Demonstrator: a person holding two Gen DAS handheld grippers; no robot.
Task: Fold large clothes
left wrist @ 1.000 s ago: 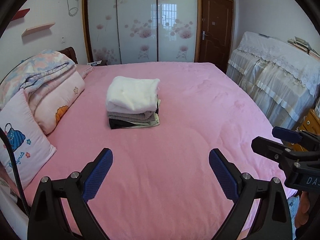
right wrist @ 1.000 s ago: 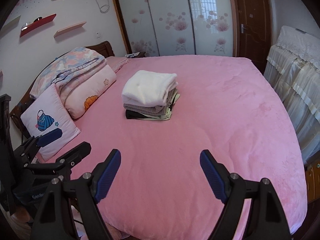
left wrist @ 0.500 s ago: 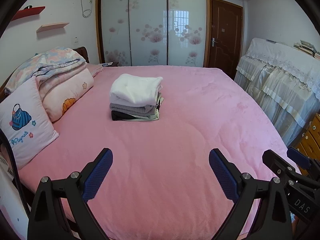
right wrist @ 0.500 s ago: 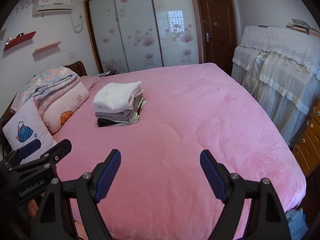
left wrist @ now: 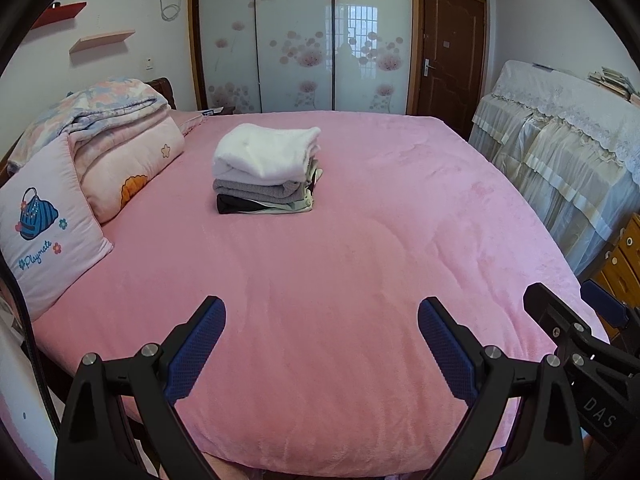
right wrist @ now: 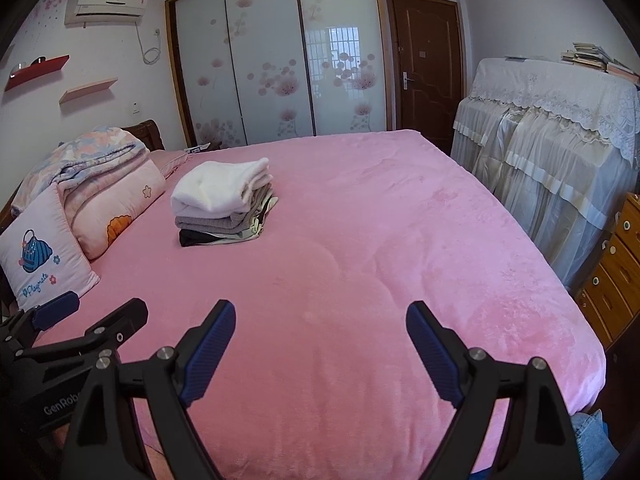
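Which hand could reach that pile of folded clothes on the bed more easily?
Left, probably. The folded pile lies almost straight ahead of the left gripper, open and empty. From the right gripper, whose empty jaws are opening, it sits off to the left.

One stack of folded clothes (left wrist: 266,170), two pillows (left wrist: 38,224), one quilt (left wrist: 104,108).

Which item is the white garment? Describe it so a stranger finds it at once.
Start at the pink bed. Toward its far left part, right of the pillows, sits one stack of folded clothes. The white garment is its top layer, thick and fluffy, lying over a grey piece and a black one at the bottom.
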